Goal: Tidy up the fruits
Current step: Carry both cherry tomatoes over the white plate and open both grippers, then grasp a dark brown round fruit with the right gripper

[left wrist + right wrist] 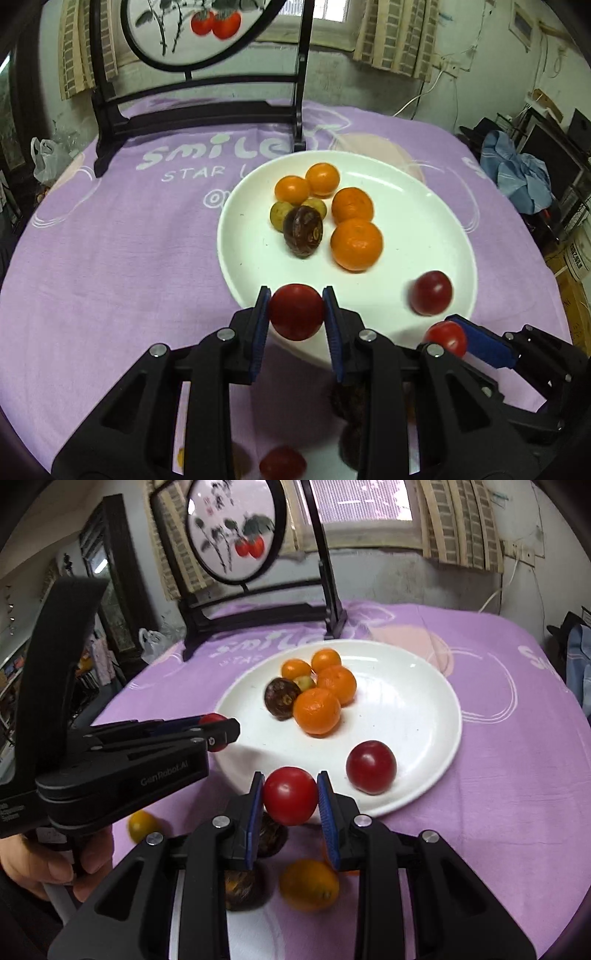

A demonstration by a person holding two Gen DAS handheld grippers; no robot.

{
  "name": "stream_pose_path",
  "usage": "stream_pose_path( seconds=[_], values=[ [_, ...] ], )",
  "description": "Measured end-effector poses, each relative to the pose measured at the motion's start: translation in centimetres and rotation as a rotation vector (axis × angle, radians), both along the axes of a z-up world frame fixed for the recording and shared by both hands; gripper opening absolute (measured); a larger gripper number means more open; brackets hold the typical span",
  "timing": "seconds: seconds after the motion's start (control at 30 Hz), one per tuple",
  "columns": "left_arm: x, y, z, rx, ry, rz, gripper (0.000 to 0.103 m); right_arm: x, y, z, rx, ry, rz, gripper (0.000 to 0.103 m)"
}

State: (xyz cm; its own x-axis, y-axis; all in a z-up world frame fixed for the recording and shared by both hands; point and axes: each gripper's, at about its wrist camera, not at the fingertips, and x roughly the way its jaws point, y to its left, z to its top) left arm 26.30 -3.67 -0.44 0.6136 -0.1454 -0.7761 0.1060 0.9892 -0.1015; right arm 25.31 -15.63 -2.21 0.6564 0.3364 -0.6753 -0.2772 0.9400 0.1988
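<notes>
Left gripper [297, 312]: clamped on a red tomato [296, 311]. Right gripper [290, 795]: clamped on another tomato [290, 795]. Both over the plate's [424, 206] near rim (plate dead ahead).

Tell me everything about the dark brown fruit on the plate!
The brown fruit is roundish, dark brown with a purple tint, and shiny, with a small yellowish mark on its skin. It lies on the white plate, loose, with no gripper on it. Behind it sit two small yellow-green fruits, which it seems to touch. The nearest orange is just right of it in the left wrist view; in the right wrist view they look pressed together.
</notes>
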Motion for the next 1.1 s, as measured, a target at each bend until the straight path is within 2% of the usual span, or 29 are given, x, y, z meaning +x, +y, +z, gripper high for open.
stream_pose_path(
  seconds=[0.03, 0.1, 0.13, 0.17, 0.3, 0.37, 0.43, 0.47, 0.5, 0.63, 0.73, 0.9, 1.1],
  values=[
    [0.2, 0.0, -0.2, -0.009, 0.007, 0.003, 0.031, 0.5, 0.1, -0.2, -0.007, 0.007, -0.007, 0.029],
    [0.6, 0.5, -0.4, -0.058, 0.002, 0.032, 0.069, 1.0, 0.0, -0.5, -0.016, 0.026, -0.006, 0.031],
    [0.4, 0.7, -0.1, -0.071, -0.023, 0.058, 0.072, 1.0, -0.1, -0.5, -0.019, 0.021, -0.019, 0.031],
    [0.1, 1.0, 0.3, -0.079, -0.054, 0.085, 0.072, 1.0, -0.4, -0.4, -0.015, 0.016, -0.030, 0.032],
    [-0.7, 1.2, 1.2, -0.085, -0.047, 0.069, 0.073, 0.3, -1.5, 0.0, 0.017, 0.004, -0.043, 0.033],
    [-1.6, 1.5, 1.6, -0.075, -0.053, 0.072, 0.079, -0.3, -2.3, 0.3, 0.044, -0.004, -0.057, 0.034],
    [-2.5, 1.7, 1.9, -0.063, -0.065, 0.068, 0.081, -1.2, -3.0, 0.6, 0.066, -0.010, -0.066, 0.044],
    [-3.3, 1.9, 2.2, -0.057, -0.078, 0.062, 0.084, -1.7, -3.3, 0.8, 0.072, -0.020, -0.072, 0.052],
    [-3.9, 2.0, 2.3, -0.048, -0.086, 0.057, 0.087, -2.3, -3.5, 1.0, 0.072, -0.030, -0.078, 0.055],
    [-6.6, 2.7, 2.4, -0.012, -0.110, 0.051, 0.088, -5.0, -3.9, 1.3, 0.051, -0.056, -0.073, 0.056],
    [-8.5, 3.7, 2.0, -0.007, -0.110, 0.045, 0.089, -6.9, -3.6, 0.7, 0.043, -0.049, -0.011, 0.059],
    [-11.0, 5.4, 1.2, 0.013, -0.117, 0.065, 0.092, -9.3, -2.2, -0.6, -0.042, -0.028, 0.037, 0.060],
    [-12.0, 7.5, 0.0, 0.013, -0.118, 0.100, 0.092, -11.0, 1.4, -1.8, -0.140, -0.004, 0.137, 0.060]
  ],
)
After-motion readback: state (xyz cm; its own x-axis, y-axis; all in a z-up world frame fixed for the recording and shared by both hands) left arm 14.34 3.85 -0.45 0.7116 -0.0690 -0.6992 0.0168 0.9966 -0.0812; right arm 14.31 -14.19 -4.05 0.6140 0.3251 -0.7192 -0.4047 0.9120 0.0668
